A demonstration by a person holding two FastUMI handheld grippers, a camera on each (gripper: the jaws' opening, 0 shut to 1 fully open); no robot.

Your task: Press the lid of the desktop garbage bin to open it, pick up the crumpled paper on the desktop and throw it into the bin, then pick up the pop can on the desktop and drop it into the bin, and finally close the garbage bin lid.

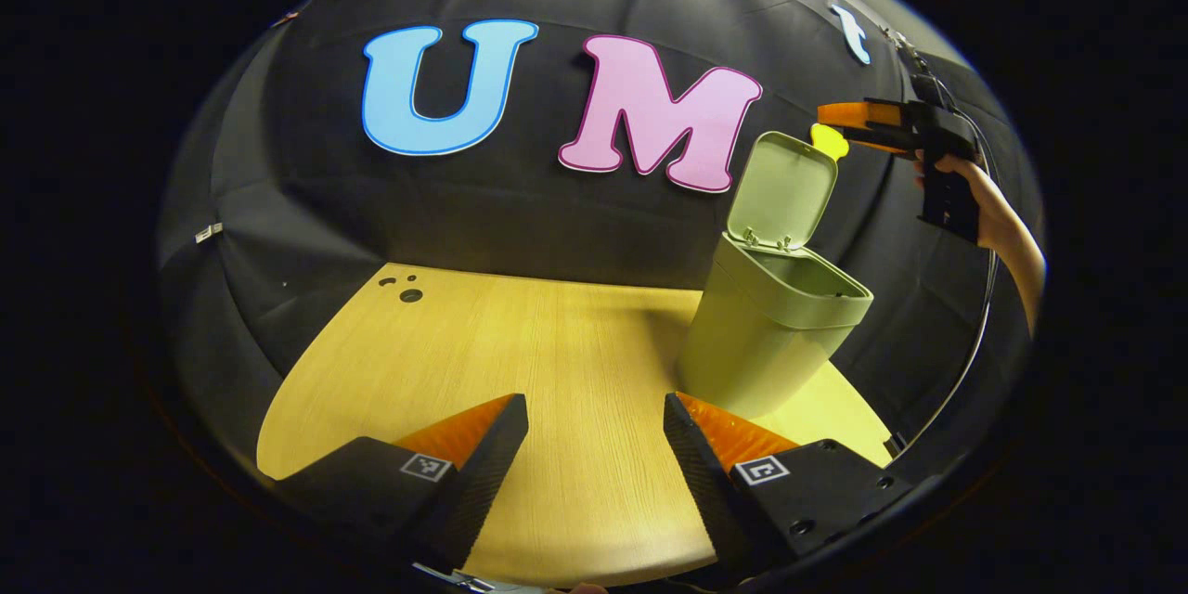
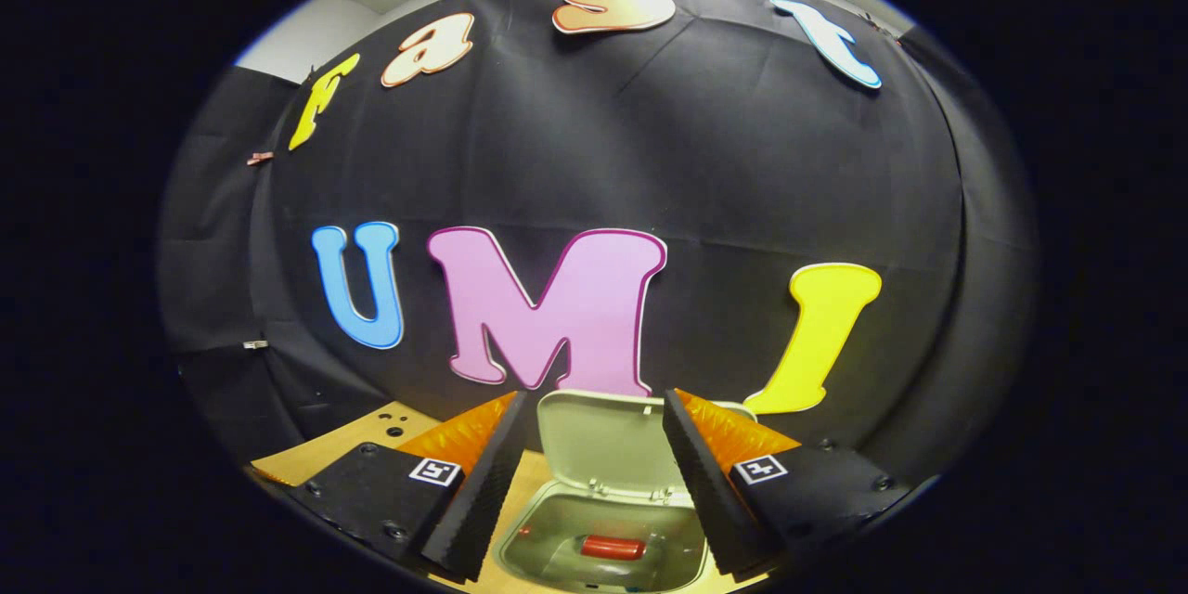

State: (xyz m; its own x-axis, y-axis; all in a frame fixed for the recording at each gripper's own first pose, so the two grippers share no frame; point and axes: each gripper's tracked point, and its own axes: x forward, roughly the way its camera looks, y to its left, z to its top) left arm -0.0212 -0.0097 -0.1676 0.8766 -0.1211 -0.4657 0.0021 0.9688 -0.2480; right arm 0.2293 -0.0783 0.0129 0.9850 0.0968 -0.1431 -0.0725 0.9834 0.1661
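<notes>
Hovering above the green desktop bin (image 2: 603,529), my right gripper (image 2: 594,483) looks straight down into it, fingers spread apart and holding nothing. The red pop can (image 2: 613,547) lies on its side at the bottom of the bin, so I judge the drop is done. I cannot make out the crumpled paper inside. The lid (image 2: 603,441) stands upright on its hinge at the back, probably the next thing to push down. My left gripper (image 1: 594,445) waits low over the wooden desktop (image 1: 520,343), fingers open and empty, kept clear beside the bin. From the left gripper view, the right gripper shows high over the raised lid, well placed to close it.
</notes>
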